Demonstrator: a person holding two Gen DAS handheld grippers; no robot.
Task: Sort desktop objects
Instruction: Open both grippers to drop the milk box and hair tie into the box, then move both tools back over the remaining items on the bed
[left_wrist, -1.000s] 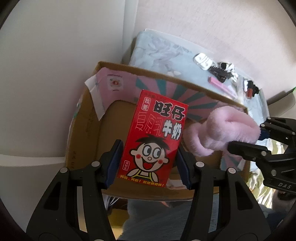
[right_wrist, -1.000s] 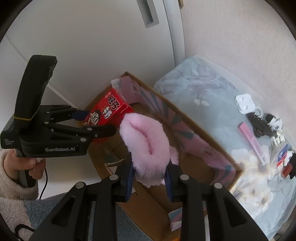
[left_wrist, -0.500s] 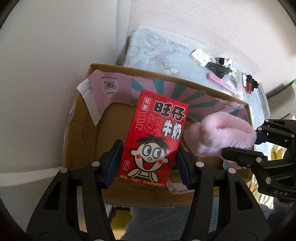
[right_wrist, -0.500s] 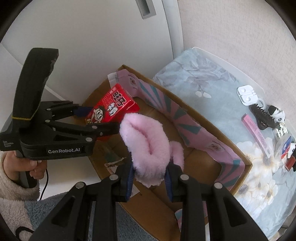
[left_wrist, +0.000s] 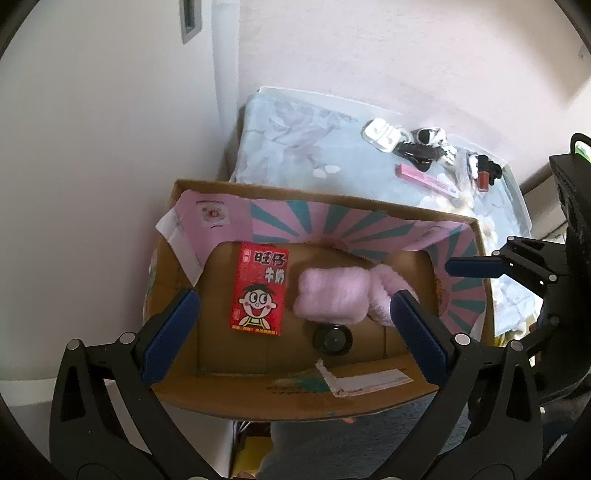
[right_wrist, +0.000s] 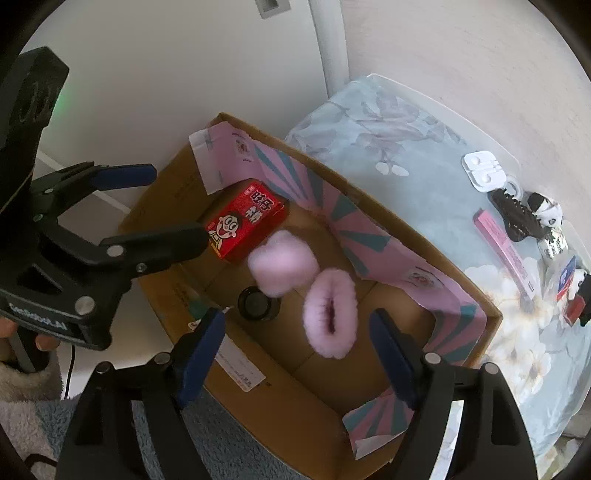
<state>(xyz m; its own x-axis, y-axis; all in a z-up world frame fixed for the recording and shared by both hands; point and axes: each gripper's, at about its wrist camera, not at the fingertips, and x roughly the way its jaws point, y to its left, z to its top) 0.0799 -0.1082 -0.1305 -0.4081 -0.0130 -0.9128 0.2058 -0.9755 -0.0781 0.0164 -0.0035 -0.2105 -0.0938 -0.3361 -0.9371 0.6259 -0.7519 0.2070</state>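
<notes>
Beside the tabletop's near-left edge sits a big cardboard box (left_wrist: 173, 266), open at the top, w/ a pink-and-teal striped liner along its far and right walls. Past it the tabletop (left_wrist: 295, 147) carries a pale blue floral cloth; a cluster of small stuff lies twd its far-right corner. Both grippers hover over the box, jaws spread wide, nothing held — left gripper (left_wrist: 295, 332) above the near wall, right gripper (right_wrist: 295, 350) above the near-right part. On the box floor: a red milk carton (left_wrist: 260, 291) lies flat, cartoon face up, at the far-left corner, its long side running near-to-far in the left wrist view. Just right of it is a fluffy pink slipper (left_wrist: 330, 295), touching or nearly touching the carton's edge — can't tell which. A 2nd pink slipper (right_wrist: 330, 314) lies right of the first, opening up, the two touching. Just near of the first slipper there's a small dark round jar (left_wrist: 332, 339) on the box floor. On the cloth, well apart from the box: a white earbud case (right_wrist: 484, 170), a black hair clip (right_wrist: 517, 218), a pink slim box (right_wrist: 506, 254) and a small panda figure (right_wrist: 545, 206), all bunched close tog.
</notes>
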